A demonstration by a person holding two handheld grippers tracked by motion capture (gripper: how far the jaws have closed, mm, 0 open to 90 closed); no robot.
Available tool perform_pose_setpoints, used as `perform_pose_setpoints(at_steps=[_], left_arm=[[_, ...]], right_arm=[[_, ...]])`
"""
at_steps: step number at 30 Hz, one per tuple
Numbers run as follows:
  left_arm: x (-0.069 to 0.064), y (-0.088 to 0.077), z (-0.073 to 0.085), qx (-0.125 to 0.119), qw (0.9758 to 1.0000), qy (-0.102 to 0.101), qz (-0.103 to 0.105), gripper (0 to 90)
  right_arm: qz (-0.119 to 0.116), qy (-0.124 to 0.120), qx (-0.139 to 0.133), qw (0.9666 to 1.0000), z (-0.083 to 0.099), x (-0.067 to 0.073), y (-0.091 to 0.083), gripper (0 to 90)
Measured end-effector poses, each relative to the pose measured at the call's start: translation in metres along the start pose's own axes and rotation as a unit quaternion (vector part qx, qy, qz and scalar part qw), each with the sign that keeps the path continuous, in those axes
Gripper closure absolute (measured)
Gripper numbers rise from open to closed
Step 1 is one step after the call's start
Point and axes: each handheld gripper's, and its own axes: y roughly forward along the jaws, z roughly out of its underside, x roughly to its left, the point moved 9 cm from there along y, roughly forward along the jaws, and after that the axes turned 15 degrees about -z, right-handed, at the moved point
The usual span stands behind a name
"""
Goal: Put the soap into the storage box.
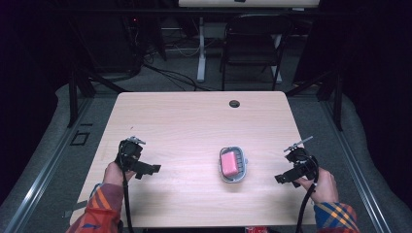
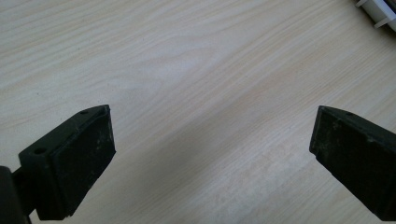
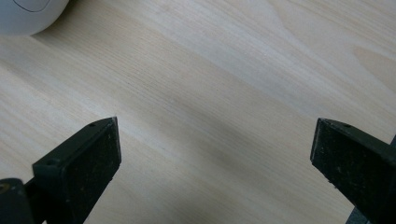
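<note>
High view: a pink rectangular soap bar [image 1: 229, 164] is seen lying in a small grey-and-white plastic dish [image 1: 243, 163] near the middle of the pale wooden counter [image 1: 194, 121]; it is judged light, hard and slippery, best pinched across its long sides; the left gripper [image 1: 145, 171] and right gripper [image 1: 284, 178] are held well apart from it, fingers [image 2: 81, 158] spread wide, nothing between.

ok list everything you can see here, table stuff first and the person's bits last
table: one, light wood, centre of the high view
cable hole: one, dark, far edge of table
soap dish: one, grey and white, on table right of centre
soap bar: one, pink, lying in the dish
chair: one, black, beyond the table
left tongs: one, black, open, near left
right tongs: one, black, open, near right
sleeves: two, orange plaid, bottom edge
</note>
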Motion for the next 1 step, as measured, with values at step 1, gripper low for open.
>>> perform_pose_setpoints(at_steps=[1], left_arm=[[0.0,0.0,0.0,0.0,1.0,0.0,0.0,0.0]], right_arm=[[-0.003,-0.003,-0.001,1.0,-0.0006,0.0012,0.0004,1.5]])
